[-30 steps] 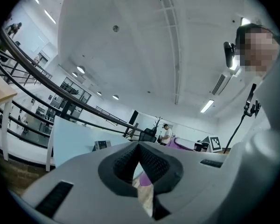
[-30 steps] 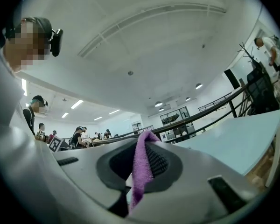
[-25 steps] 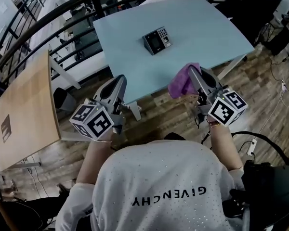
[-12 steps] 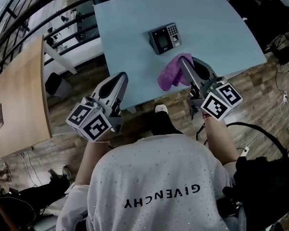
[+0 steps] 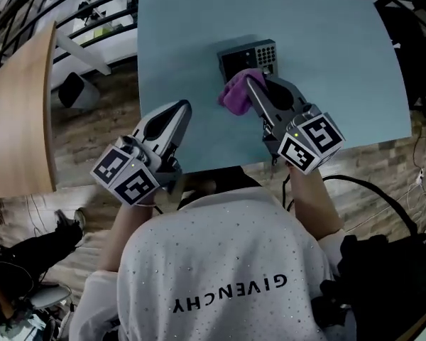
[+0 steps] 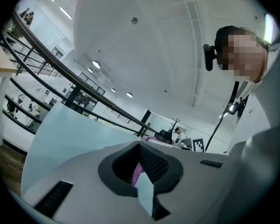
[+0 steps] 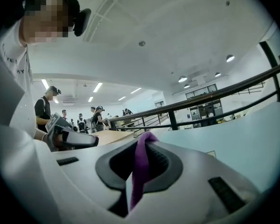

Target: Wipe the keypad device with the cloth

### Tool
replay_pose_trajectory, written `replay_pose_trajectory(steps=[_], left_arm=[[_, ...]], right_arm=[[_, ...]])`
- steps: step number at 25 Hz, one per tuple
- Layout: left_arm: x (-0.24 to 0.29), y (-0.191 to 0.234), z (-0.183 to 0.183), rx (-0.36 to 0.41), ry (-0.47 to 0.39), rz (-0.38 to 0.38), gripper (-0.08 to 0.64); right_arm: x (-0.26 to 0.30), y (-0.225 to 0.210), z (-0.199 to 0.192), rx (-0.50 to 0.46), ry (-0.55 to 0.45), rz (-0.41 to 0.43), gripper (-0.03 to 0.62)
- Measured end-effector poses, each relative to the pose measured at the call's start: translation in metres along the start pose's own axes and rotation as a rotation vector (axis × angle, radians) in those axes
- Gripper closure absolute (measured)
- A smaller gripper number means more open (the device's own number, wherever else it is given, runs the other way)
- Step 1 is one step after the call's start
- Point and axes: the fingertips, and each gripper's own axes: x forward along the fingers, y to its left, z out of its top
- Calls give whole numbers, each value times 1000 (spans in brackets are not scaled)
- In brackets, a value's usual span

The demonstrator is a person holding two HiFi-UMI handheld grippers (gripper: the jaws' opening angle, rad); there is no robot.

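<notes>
The dark keypad device [image 5: 247,60] lies on the light blue table [image 5: 341,62], screen at left and keys at right. My right gripper [image 5: 250,84] is shut on a purple cloth [image 5: 234,95], which hangs bunched against the device's near left edge and hides part of it. In the right gripper view the cloth [image 7: 140,167] runs down between the closed jaws of that gripper [image 7: 147,138]. My left gripper [image 5: 182,109] is shut and holds nothing; it sits over the table's near left part, well left of the device. Its own view shows the left gripper [image 6: 139,146] with jaws closed.
The table's near edge [image 5: 220,166] runs just under both grippers. A wooden tabletop [image 5: 14,112] stands at the left across a strip of plank floor. Black railings [image 5: 92,6] cross the far left. Cables [image 5: 369,190] lie on the floor at the right.
The right gripper has carried the cloth forward from the table's near edge up to the keypad device. The left gripper has come forward over the table's near part.
</notes>
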Motion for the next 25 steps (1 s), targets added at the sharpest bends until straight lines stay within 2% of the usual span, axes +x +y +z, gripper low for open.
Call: replay_pose_trajectory(steps=[6, 9, 12, 19, 25], left_arm=[[33, 27, -17, -4, 100, 89, 560], [55, 43, -16, -8, 87, 133, 560], [71, 62, -23, -47, 69, 168, 560], [88, 68, -30, -83, 109, 165, 560], [99, 71, -27, -99, 134, 150, 560]], right_arm=[[43, -23, -26, 51, 99, 94, 577], [64, -41, -47, 75, 159, 108, 577], [84, -50, -67, 32, 206, 127, 577], [88, -44, -68, -106, 230, 165, 577], [74, -70, -56, -60, 205, 103, 577]])
